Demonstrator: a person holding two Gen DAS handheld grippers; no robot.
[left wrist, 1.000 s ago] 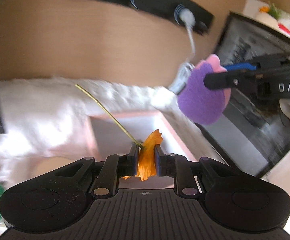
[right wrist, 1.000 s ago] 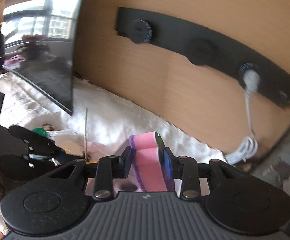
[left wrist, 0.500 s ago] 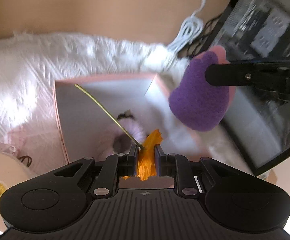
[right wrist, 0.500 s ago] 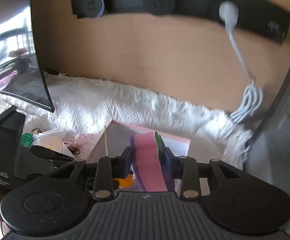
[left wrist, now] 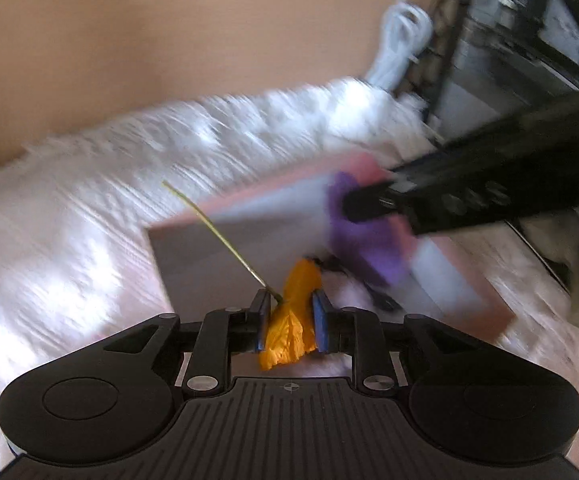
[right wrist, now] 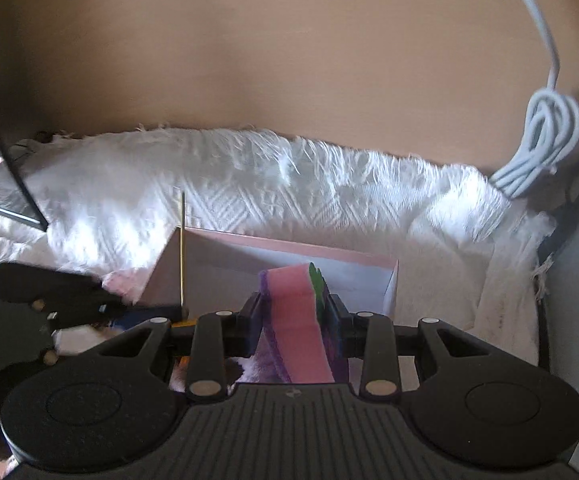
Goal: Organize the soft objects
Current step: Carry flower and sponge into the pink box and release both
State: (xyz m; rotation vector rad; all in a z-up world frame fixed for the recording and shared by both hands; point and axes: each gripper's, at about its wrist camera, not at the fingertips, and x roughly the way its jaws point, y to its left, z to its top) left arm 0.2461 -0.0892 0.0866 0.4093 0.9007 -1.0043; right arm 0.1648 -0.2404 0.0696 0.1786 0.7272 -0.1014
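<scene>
Hovering over the pink box [left wrist: 469, 304], the left tongs [left wrist: 289, 320] carry the orange flower [left wrist: 293, 312], its thin stem [left wrist: 217, 232] slanting to eleven o'clock. Left wrist view: the tongs have just been opening, and the gap is visibly wider than a second ago; the crumpled petals sit between the pads, still brushing them, so release looks begun, not finished. At two o'clock the right tongs [left wrist: 353, 208] come in, pinching the purple foam toy [left wrist: 365, 248] above the box. White fluffy cloth [left wrist: 89, 240] covers the desk around it.

Right wrist view: the right tongs [right wrist: 295, 316] stay clamped on the toy's pink edge [right wrist: 297, 328], partly open around its thickness. The box wall [right wrist: 289, 252] lies just ahead at twelve o'clock; the stem [right wrist: 182, 252] stands at ten o'clock. Both soft things are over the box, so dropping in seems near.
</scene>
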